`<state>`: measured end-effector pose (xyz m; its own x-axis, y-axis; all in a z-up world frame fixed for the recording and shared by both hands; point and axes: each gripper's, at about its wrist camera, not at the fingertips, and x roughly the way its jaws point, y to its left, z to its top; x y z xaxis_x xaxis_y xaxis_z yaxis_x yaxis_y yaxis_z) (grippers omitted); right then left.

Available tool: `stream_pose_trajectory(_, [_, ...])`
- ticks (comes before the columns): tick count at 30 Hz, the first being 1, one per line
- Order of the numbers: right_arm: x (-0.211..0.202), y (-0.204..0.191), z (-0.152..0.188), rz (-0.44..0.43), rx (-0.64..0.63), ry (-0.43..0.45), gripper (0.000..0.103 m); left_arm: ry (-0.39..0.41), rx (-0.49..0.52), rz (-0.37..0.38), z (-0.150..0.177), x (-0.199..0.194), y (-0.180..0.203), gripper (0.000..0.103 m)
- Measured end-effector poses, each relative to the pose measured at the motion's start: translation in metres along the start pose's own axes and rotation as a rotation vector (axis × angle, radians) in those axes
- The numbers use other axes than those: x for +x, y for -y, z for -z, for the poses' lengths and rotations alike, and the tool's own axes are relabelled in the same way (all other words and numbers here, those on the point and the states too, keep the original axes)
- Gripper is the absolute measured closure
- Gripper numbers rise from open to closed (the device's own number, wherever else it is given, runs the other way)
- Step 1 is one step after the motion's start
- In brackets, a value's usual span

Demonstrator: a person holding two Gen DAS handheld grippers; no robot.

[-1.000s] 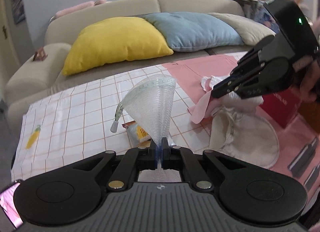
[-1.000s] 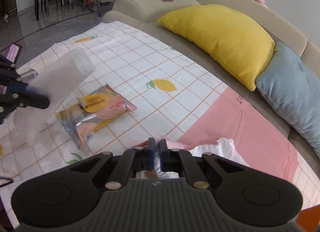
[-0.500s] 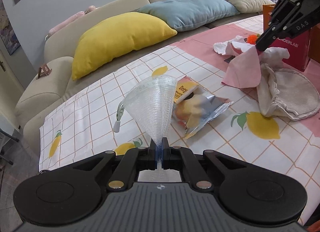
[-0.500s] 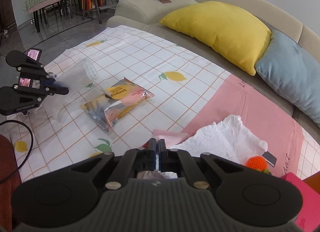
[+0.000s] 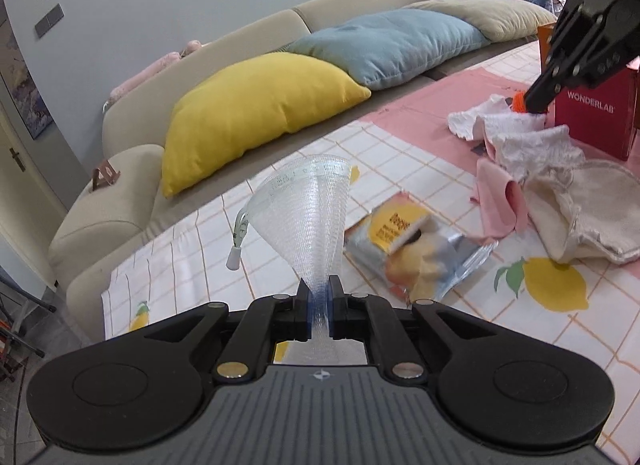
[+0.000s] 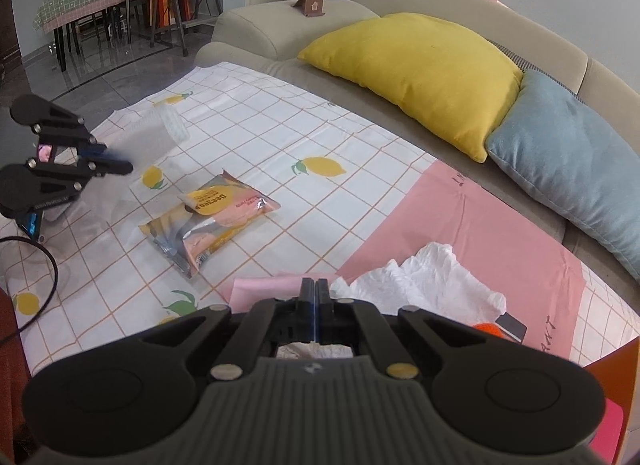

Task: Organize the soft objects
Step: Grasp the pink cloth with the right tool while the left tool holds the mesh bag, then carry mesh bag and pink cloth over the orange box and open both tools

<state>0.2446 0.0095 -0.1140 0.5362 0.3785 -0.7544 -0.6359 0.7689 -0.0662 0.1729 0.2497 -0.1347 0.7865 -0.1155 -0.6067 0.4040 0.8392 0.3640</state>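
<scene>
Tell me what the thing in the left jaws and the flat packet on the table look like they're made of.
Mesh pouch: translucent, finely ribbed plastic or nylon netting; the tablecloth shows through it. It pinches flat in the left gripper.
Snack packet: glossy foil-lined plastic film, judging by crinkled silver edges and highlights.

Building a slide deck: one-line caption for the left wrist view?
Left gripper pinches a clear mesh bag above the lemon-print tablecloth.

Yellow cushion (image 5: pixel 256 113) on sofa (image 5: pixel 120 189)
</scene>
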Motion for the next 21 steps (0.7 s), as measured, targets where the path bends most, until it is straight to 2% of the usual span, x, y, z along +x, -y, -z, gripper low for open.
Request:
stream_pose_trajectory(2, [0.008,-0.002,-0.002,-0.013,-0.007,-0.011,0.098,0.002,0.009,-0.002,-0.005,-0.002,0.002,0.094])
stream_pose_trajectory(4, [0.019,-0.007,-0.004,-0.044,-0.028,-0.021,0.088,0.000,0.010,0.001,-0.007,-0.004,0.003,0.094])
stream_pose_trajectory(6, [0.031,-0.014,-0.006,-0.070,-0.050,-0.035,0.067,-0.003,0.004,0.008,-0.008,-0.005,0.003,0.094])
stream_pose_trajectory(11, [0.064,-0.021,-0.011,-0.075,-0.025,-0.073,0.038,-0.011,-0.002,0.016,-0.006,-0.007,0.003,0.094])
stream_pose_trajectory(14, [0.084,-0.018,-0.009,-0.081,-0.001,-0.115,0.038,-0.017,-0.009,0.024,-0.004,-0.009,0.004,0.094])
stream_pose_trajectory(16, [0.093,-0.016,-0.007,-0.086,-0.005,-0.136,0.046,-0.019,-0.012,0.028,-0.003,-0.010,0.004,0.094])
stream_pose_trajectory(18, [0.100,-0.015,-0.005,-0.083,-0.009,-0.159,0.058,-0.020,-0.015,0.030,-0.003,-0.011,0.005,0.094])
stream_pose_trajectory(21, [0.103,-0.013,-0.003,-0.089,0.002,-0.158,0.062,-0.018,-0.027,0.036,-0.005,-0.011,0.007,0.094])
